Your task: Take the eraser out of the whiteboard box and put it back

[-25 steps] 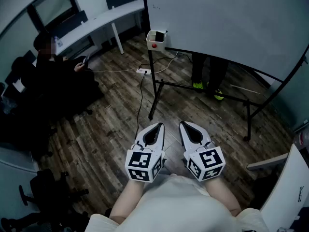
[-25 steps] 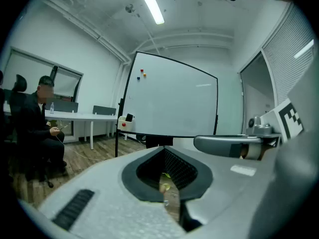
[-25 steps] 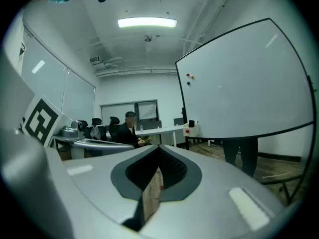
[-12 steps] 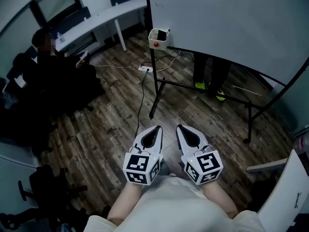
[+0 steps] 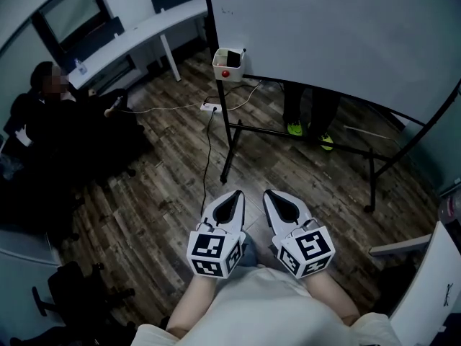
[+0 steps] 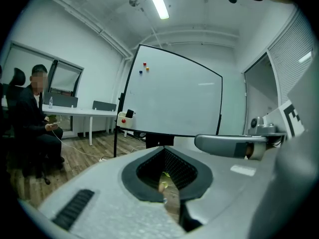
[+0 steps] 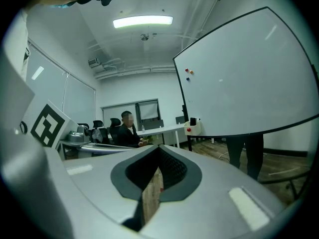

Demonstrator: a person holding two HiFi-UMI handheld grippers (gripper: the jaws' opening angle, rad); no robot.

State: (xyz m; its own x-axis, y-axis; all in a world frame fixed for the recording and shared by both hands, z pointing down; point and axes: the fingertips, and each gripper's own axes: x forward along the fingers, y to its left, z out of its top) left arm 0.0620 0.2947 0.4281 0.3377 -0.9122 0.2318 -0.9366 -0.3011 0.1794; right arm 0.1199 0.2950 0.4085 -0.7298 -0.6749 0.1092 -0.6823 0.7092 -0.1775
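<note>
Both grippers are clenched on nothing: left gripper (image 5: 230,197) and right gripper (image 5: 279,197) sit side by side low in head view, a touch lower in frame than a second ago. The whiteboard box (image 5: 228,63) has slid slightly left there. Gripper views show small magnets (image 6: 144,66) on the whiteboard (image 5: 338,27) and the dark eraser (image 6: 129,113) sticking up from the box. Only head view shows yellow shoes (image 5: 295,128) behind the board. The eraser is in the box at the board's lower left corner, well ahead of both grippers.
</note>
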